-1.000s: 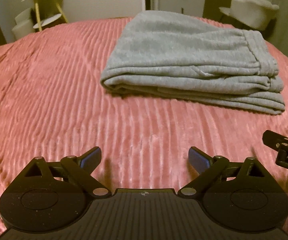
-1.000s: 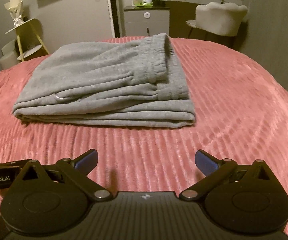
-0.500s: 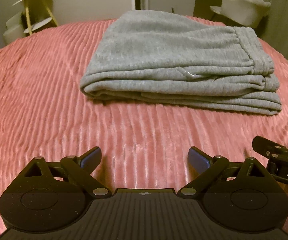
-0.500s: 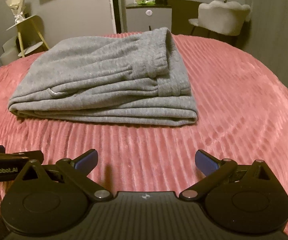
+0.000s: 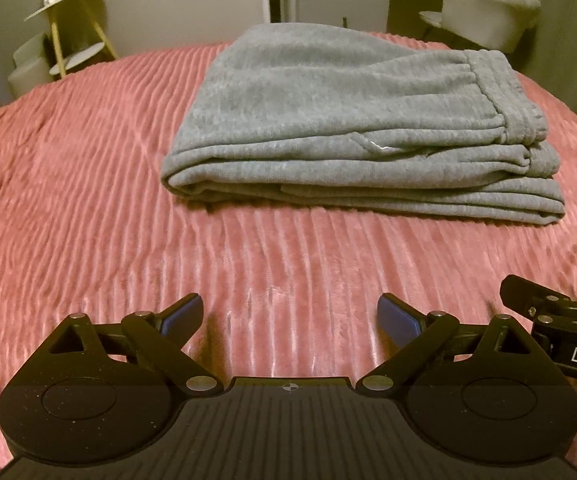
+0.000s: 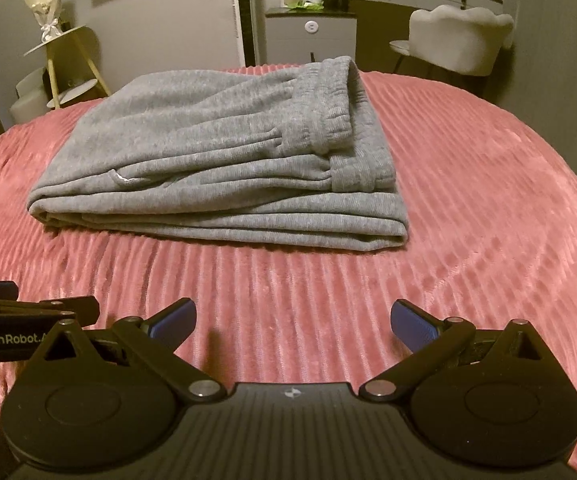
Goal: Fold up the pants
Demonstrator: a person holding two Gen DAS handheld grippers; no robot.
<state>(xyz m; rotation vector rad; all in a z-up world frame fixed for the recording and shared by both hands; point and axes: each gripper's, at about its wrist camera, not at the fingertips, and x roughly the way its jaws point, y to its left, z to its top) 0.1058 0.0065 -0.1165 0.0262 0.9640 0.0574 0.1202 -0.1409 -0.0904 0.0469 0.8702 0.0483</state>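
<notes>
Folded grey sweatpants (image 5: 352,128) on the pink ribbed bedspread (image 5: 88,200); left gripper (image 5: 290,318) and right gripper (image 6: 292,320) jaws spread, empty.

Grey pants (image 5: 348,120), ribbed pink bedspread (image 5: 88,200)

Both wrist cams low, facing pants (image 5: 352,128).
</notes>
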